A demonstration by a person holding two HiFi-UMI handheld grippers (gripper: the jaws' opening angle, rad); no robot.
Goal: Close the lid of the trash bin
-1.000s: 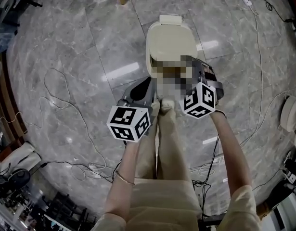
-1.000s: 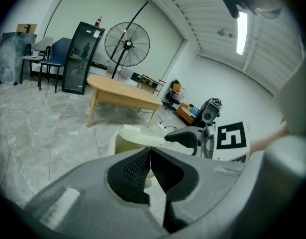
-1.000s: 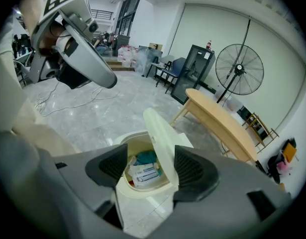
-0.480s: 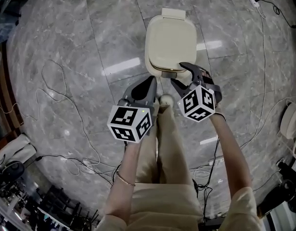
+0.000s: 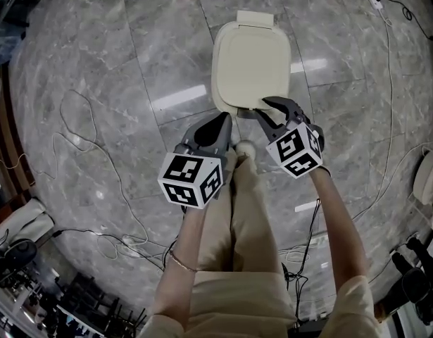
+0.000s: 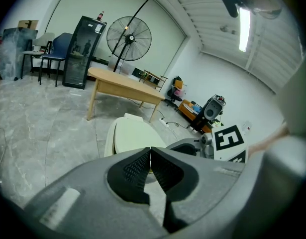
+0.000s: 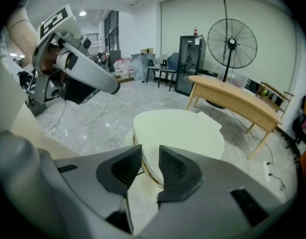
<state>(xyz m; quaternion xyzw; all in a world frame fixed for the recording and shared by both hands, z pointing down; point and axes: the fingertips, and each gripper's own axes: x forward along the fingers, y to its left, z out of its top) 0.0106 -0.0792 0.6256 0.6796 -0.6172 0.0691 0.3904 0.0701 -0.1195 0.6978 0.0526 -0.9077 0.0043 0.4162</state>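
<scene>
Your head view looks down on the cream plastic trash bin [image 6: 109,141] standing on the grey marble floor [image 5: 96,83], just ahead of your beige-trousered legs [image 5: 237,217]. Its flat, rounded cream lid [image 5: 248,62] lies down over the bin's mouth, with the hinge tab on the far side.

Right gripper [image 5: 262,106]: it points down at the near edge of the lid. In the right gripper view [image 7: 150,156] its ribbed black fingers [image 7: 176,169] stand a narrow gap apart and are closing. The lid's near rim shows through that gap, beyond the tips. The pads press on nothing.

Left gripper [image 5: 225,118]: you hold it just beside the right one, near the bin's front left corner and apart from the lid. In the left gripper view [image 6: 151,151] its two fingers [image 6: 134,169] meet at the tips, with nothing caught between them.

Background: a light wooden table [image 7: 232,101], a tall standing fan [image 7: 231,43] and a black cabinet [image 7: 185,63] stand behind the bin. A thin white cable [image 5: 96,174] loops over the floor to your left.
</scene>
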